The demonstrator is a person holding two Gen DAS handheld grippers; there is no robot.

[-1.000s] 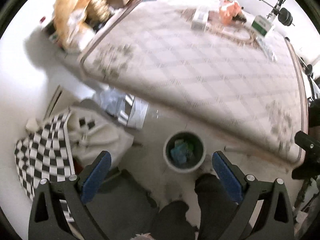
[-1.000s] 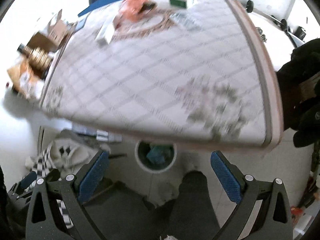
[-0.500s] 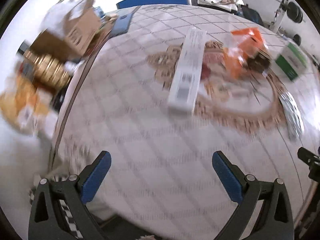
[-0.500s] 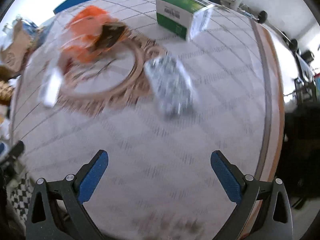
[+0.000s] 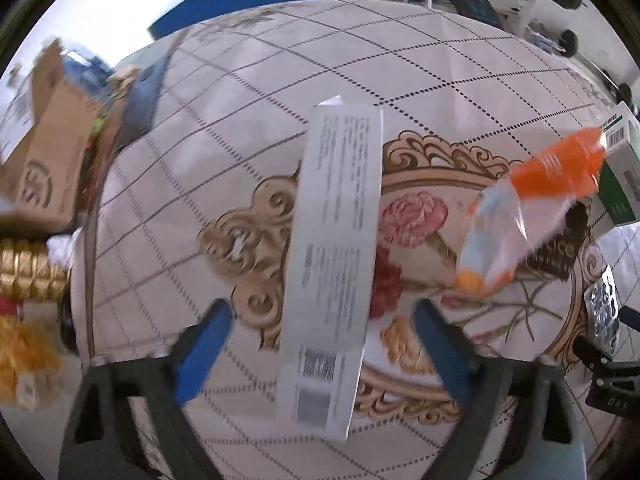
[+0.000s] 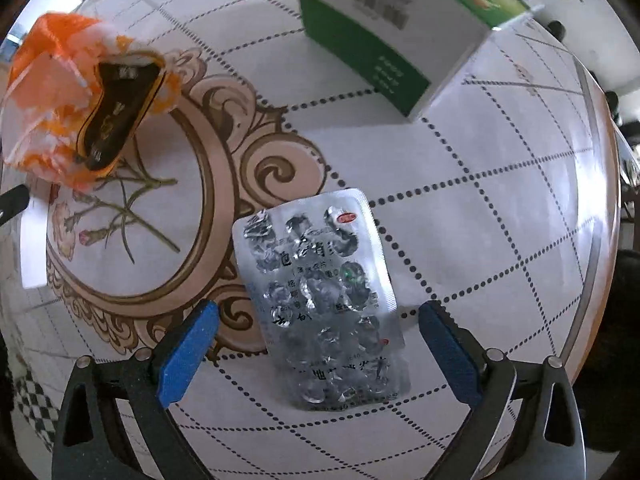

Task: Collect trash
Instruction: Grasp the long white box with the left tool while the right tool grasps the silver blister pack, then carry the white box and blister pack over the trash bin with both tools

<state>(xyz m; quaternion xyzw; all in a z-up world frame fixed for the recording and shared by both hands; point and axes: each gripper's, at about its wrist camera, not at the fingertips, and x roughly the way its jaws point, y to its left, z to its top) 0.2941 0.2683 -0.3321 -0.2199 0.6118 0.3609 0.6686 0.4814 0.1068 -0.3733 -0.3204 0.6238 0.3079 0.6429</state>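
A long white carton (image 5: 334, 256) lies on the patterned tablecloth (image 5: 224, 160). My left gripper (image 5: 320, 332) hangs over its near end with a blue pad on each side; the jaws are closing and the pads stand clear of the carton. A used silver blister pack (image 6: 320, 300) lies flat in the right wrist view. My right gripper (image 6: 316, 336) straddles it, jaws closing, pads apart from the foil.
An orange plastic wrapper (image 5: 532, 208) with a black packet (image 6: 116, 120) lies between the two spots. A green and white box (image 6: 400, 20) stands behind the blister pack. Cardboard boxes (image 5: 44, 148) and gold cans (image 5: 28, 276) sit off the table's left edge.
Both grippers moved from above the floor bin to over the table and came down close. The jaws of both have narrowed. The carton and the blister pack now lie between the pads.
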